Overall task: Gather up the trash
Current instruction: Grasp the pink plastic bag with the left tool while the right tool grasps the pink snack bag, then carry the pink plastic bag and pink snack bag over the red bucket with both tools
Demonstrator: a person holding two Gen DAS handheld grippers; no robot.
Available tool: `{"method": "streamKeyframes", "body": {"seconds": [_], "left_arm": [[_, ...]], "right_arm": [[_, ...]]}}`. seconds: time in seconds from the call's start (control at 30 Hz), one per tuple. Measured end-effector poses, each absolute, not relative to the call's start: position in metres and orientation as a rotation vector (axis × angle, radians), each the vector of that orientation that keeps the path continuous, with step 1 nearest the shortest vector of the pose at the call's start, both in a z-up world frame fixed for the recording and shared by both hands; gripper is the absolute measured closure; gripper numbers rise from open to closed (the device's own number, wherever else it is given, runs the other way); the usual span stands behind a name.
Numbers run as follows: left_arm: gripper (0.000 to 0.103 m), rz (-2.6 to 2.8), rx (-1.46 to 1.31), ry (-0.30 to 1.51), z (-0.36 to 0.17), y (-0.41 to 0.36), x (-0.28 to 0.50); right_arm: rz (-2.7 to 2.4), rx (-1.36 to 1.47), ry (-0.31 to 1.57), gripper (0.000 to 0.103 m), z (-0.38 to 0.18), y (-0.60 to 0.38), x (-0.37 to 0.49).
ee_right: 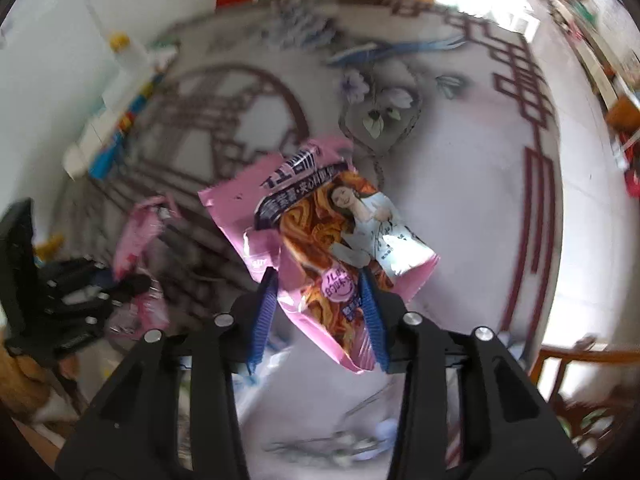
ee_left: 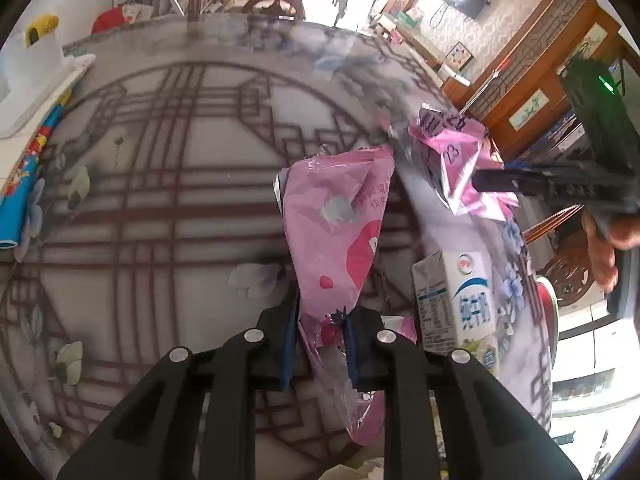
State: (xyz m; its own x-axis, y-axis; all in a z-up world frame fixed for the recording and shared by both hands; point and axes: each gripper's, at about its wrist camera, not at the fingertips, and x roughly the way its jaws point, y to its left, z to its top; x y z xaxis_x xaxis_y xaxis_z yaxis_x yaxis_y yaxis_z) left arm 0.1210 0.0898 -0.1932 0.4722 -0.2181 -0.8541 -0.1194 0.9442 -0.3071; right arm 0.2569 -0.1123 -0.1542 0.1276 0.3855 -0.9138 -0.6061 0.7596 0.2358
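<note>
My left gripper [ee_left: 320,316] is shut on a long pink plastic wrapper [ee_left: 336,232] and holds it above the patterned table [ee_left: 160,200]. My right gripper [ee_right: 320,292] is shut on a crumpled pink snack bag with a woman's picture [ee_right: 320,224]. That bag also shows in the left wrist view [ee_left: 456,160], with the right gripper [ee_left: 520,184] beside it. The left gripper [ee_right: 72,292] and its pink wrapper [ee_right: 140,232] show blurred at the left of the right wrist view.
A white milk carton [ee_left: 456,300] stands near the table's right edge, close to the left gripper. A white box and blue packs [ee_left: 36,120] lie along the table's left side. A wooden cabinet [ee_left: 532,80] and chairs stand beyond the right edge.
</note>
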Motion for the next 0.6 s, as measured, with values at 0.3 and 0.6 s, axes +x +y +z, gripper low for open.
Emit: {"method": "streamKeyframes", "body": {"seconds": [0.3, 0.6], "left_arm": [[0.086, -0.099, -0.331, 1.013, -0.162, 0.076, 0.107], [0.085, -0.140, -0.303, 0.949, -0.131, 0.054, 0.084]], "right_arm": [[0.635, 0.109, 1.133, 0.064, -0.119, -0.152, 0.181], [0.487, 0.272, 1.061, 0.064, -0.104, -0.202, 0.120]]}}
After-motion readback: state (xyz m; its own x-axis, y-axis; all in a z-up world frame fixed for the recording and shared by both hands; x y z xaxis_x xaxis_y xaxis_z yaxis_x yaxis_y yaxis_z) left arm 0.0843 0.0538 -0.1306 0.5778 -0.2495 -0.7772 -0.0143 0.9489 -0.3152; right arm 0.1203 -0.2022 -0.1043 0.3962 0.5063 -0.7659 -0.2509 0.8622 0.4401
